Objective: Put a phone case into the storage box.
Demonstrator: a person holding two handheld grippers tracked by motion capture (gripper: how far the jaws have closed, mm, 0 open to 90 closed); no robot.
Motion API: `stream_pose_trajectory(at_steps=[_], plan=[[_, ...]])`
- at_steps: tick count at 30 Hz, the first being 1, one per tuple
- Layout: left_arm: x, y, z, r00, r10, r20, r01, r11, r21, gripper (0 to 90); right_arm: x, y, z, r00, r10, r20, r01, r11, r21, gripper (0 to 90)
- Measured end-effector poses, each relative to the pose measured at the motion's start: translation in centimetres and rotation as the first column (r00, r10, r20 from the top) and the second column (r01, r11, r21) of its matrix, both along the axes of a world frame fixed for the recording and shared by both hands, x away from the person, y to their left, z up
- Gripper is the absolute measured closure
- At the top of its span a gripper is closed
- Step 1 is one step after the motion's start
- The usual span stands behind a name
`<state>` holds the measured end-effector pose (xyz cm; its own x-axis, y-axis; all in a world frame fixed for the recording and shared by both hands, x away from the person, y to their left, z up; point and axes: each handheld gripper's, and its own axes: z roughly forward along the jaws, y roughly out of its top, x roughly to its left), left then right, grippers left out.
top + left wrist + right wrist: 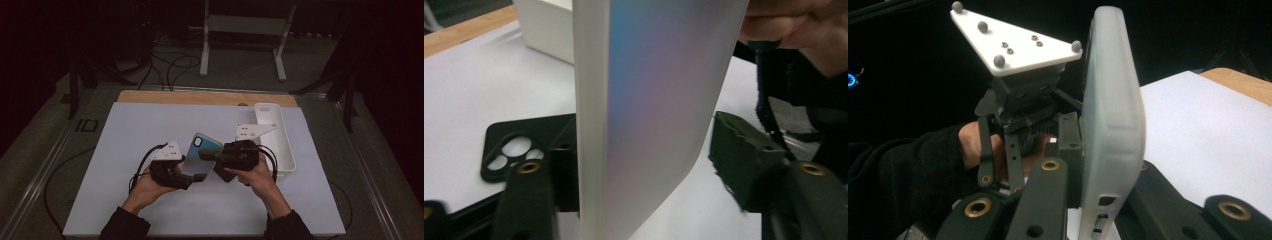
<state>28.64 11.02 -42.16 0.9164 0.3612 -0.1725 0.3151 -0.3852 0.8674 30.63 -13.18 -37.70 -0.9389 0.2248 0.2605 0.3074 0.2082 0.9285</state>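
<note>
An iridescent blue-pink phone case (202,152) is held up on edge above the white mat between both grippers. My right gripper (207,156) comes in from the right and is shut on one end of it; in the right gripper view the frosted case (1110,115) is pinched between the two jaws (1103,200). My left gripper (192,172) reaches from the left with its jaws on either side of the case (659,100), a small gap showing at each pad. A black phone case (506,150) lies flat on the mat beneath (224,174).
A white oblong bin (280,145) stands on the right part of the mat (150,130), just behind the right hand. A wooden table edge (200,97) runs along the back. Cables and a metal stand lie on the dark floor beyond.
</note>
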Motion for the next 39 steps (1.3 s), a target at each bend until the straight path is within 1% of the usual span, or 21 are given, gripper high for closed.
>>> stream_pose_trajectory(at_steps=[2, 5, 7, 9, 10, 12, 14, 16, 17, 18, 22, 23, 25, 26, 27, 29, 31, 35, 37, 38, 39], plan=[[0.0, 0.1, 0.0, 0.9999, -0.013, -0.004, 0.013, 0.9997, -0.019, 46.2, 0.0, 0.0, 0.0, 1.0, 0.007, 0.004, -0.007, 1.0, 0.0, 86.4], [0.1, 0.2, 0.0, 0.9993, -0.037, -0.01, 0.037, 0.9991, -0.02, 52.9, 0.0, -0.1, 0.0, 0.9999, 0.013, 0.006, -0.013, 1.0, -0.002, 86.1], [0.0, 0.3, -0.1, 0.9989, -0.046, -0.01, 0.046, 0.9987, -0.023, 59.2, 0.1, -0.3, 0.0, 0.9999, 0.008, 0.011, -0.008, 1.0, -0.009, 85.0], [0.0, 0.3, -0.2, 0.9986, -0.051, -0.013, 0.05, 0.9986, -0.017, 65.7, 0.1, -0.4, 0.0, 0.9998, 0.007, 0.019, -0.006, 1.0, -0.018, 80.1], [0.1, 0.1, -0.3, 0.9987, -0.047, -0.018, 0.047, 0.9989, 0.004, 68.2, 0.2, -0.4, 0.0, 0.9996, 0.004, 0.029, -0.003, 1.0, -0.028, 77.7], [0.1, 0.0, -0.5, 0.9986, -0.048, -0.023, 0.049, 0.9985, 0.024, 73.1, 0.1, -0.3, 0.0, 0.9994, -0.005, 0.036, 0.007, 0.999, -0.041, 72.3], [0.1, 0.0, -0.6, 0.9982, -0.057, -0.021, 0.057, 0.998, 0.025, 78.0, 0.1, -0.2, -0.1, 0.9989, -0.008, 0.047, 0.011, 0.999, -0.052, 66.3], [-0.1, -0.1, -0.6, 0.9979, -0.063, -0.017, 0.063, 0.9978, 0.022, 83.2, 0.2, -0.2, -0.1, 0.9982, -0.028, 0.053, 0.031, 0.998, -0.06, 60.1], [-0.1, -0.1, -0.6, 0.998, -0.062, -0.014, 0.062, 0.9978, 0.022, 84.7, 0.2, -0.1, -0.1, 0.9983, -0.031, 0.049, 0.034, 0.998, -0.057, 57.4], [-0.1, -0.2, -0.6, 0.9981, -0.06, -0.011, 0.06, 0.9979, 0.024, 85.0, 0.2, -0.1, -0.1, 0.9982, -0.037, 0.047, 0.04, 0.997, -0.059, 55.3], [-0.2, -0.3, -0.5, 0.9994, -0.035, 0.006, 0.034, 0.9989, 0.031, 85.7, 0.1, 0.3, -0.2, 0.9951, -0.068, 0.072, 0.074, 0.995, -0.074, 44.5], [-0.3, -0.3, -0.4, 0.9996, -0.026, 0.011, 0.026, 0.9991, 0.034, 86.0, 0.1, 0.5, -0.2, 0.9935, -0.086, 0.074, 0.092, 0.992, -0.087, 39.0], [-0.2, -0.1, -0.4, 0.9998, -0.015, 0.014, 0.014, 0.9992, 0.037, 86.1, 0.0, 0.7, -0.2, 0.9894, -0.114, 0.09, 0.124, 0.986, -0.114, 33.8], [-0.2, -0.1, -0.4, 0.9998, -0.015, 0.014, 0.014, 0.9992, 0.037, 86.2, -0.1, 0.8, -0.2, 0.9878, -0.128, 0.09, 0.138, 0.983, -0.122, 29.0], [-0.2, 0.1, -0.4, 0.9998, 0.003, 0.02, -0.004, 0.9994, 0.035, 86.1, -0.1, 0.9, -0.2, 0.9862, -0.141, 0.087, 0.152, 0.98, -0.132, 25.6], [-0.2, 0.2, -0.3, 0.9995, 0.015, 0.027, -0.016, 0.9992, 0.036, 86.2, -0.1, 0.9, -0.2, 0.9819, -0.165, 0.093, 0.177, 0.974, -0.144, 19.1], [-0.2, 0.2, -0.3, 0.999, 0.031, 0.031, -0.032, 0.9987, 0.039, 86.2, -0.2, 0.8, -0.2, 0.9765, -0.194, 0.095, 0.206, 0.967, -0.147, 14.7], [-0.2, 0.3, -0.3, 0.9977, 0.058, 0.036, -0.06, 0.9973, 0.042, 86.1, -0.2, 0.8, -0.1, 0.9687, -0.231, 0.092, 0.243, 0.957, -0.158, 10.4], [-0.1, 0.3, -0.4, 0.9968, 0.074, 0.032, -0.075, 0.9962, 0.043, 86.1, -0.2, 0.8, -0.2, 0.9649, -0.245, 0.094, 0.258, 0.952, -0.167, 9.4], [-0.1, 0.3, -0.4, 0.9968, 0.074, 0.032, -0.075, 0.9962, 0.043, 86.1, -0.2, 0.8, -0.2, 0.9649, -0.245, 0.094, 0.258, 0.952, -0.167, 9.4], [0.0, 0.3, -0.5, 0.9953, 0.091, 0.033, -0.092, 0.9947, 0.045, 86.1, -0.3, 0.8, -0.2, 0.9617, -0.26, 0.087, 0.271, 0.947, -0.171, 8.9]])
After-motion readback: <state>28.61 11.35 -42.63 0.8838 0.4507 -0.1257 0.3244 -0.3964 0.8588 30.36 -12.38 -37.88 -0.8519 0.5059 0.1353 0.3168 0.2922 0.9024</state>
